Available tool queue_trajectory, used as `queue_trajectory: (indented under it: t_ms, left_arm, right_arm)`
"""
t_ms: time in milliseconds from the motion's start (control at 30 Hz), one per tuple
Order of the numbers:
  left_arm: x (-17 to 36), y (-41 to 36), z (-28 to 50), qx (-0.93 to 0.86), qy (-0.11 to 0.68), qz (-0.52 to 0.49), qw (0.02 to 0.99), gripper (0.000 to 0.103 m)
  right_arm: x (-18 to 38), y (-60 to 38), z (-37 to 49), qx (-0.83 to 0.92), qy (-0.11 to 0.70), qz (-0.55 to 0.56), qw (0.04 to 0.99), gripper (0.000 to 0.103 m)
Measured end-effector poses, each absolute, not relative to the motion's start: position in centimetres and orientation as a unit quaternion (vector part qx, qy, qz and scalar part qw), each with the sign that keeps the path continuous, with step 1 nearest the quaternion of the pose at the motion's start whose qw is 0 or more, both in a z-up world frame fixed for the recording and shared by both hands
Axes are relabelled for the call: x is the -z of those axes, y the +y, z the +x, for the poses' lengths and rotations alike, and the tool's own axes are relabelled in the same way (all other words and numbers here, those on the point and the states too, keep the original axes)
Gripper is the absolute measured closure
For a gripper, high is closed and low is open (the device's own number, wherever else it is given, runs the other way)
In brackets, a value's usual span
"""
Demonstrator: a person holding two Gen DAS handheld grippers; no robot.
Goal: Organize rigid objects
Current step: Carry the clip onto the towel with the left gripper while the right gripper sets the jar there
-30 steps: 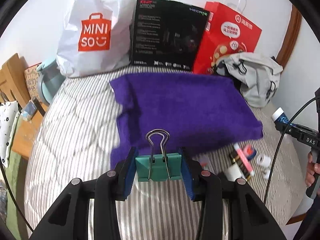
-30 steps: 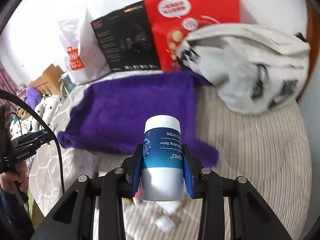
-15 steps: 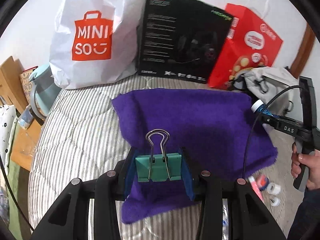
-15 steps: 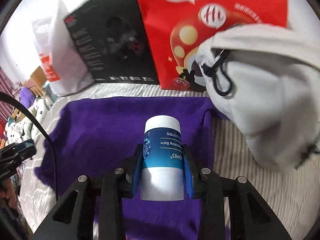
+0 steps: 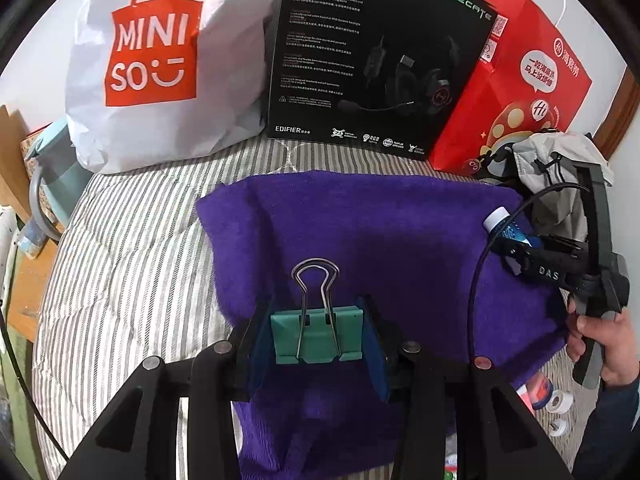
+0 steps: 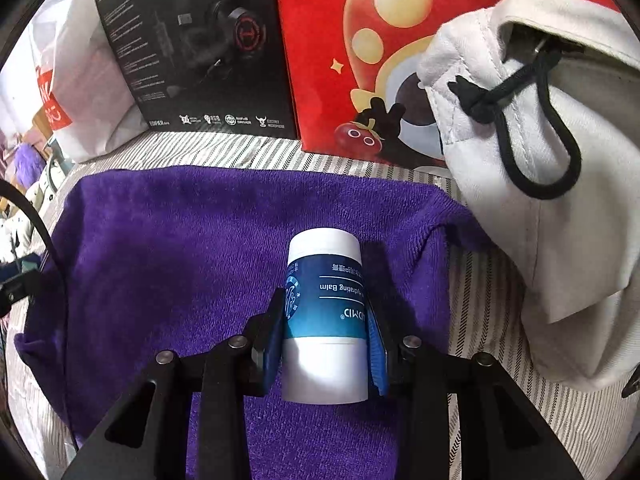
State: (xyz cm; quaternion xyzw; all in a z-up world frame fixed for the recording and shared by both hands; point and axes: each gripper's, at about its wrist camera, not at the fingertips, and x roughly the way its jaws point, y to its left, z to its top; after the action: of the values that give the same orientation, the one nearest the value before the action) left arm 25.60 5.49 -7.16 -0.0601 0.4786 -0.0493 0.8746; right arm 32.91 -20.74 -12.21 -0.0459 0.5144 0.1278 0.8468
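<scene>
Left gripper (image 5: 316, 340): I hold one teal binder clip (image 5: 317, 336) pinched between the blue pads, its wire handles pointing forward, above the near edge of the purple towel (image 5: 380, 240).
Right gripper (image 6: 326, 320): I have its fingers pressed on one white bottle (image 6: 325, 320) with a blue label, cap pointing away, over the towel's right half and close to its surface.
Bottle writing: I read "Hydrating Balm" upside down; the brand word is cut off and I cannot make it out whole.
Towel: one, spread on the striped bed cover (image 5: 132, 248), its far edge near the bags.
Bags along the bed's far edge: three and a box. One white bag (image 5: 160, 64) reads "MINISO"; one black box (image 5: 372, 60) reads "EDIFIER" and "HECATE", with a headset pictured; one red paper bag (image 5: 516, 92) carries "Hi" and Chinese characters.
Grey drawstring bag (image 6: 540, 160): one, at the towel's far right corner, black cord hanging loose.
Right gripper from my left camera: "DAS" on its body, a hand (image 5: 604, 344) on the handle.
Small items (image 5: 552, 400): several off the towel's near right corner; too blurred for me to count.
</scene>
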Motion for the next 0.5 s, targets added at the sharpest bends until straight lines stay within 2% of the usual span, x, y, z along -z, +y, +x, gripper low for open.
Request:
queue_trajectory:
  t_ms: [100,500]
  left_arm:
    - [7.2,5.2,26.4,0.045,0.475,-0.057,0.877,0.064]
    - [9.5,3.7,31.3,0.044,0.488,-0.058,0.870,0.064]
  right_arm:
    - [12.3,-20.3,32.9,-0.137,0.522,-0.060,0.840,0.052]
    - [9.5,-22.1,27.1,-0.132,0.516,-0.014,0.846,0.052]
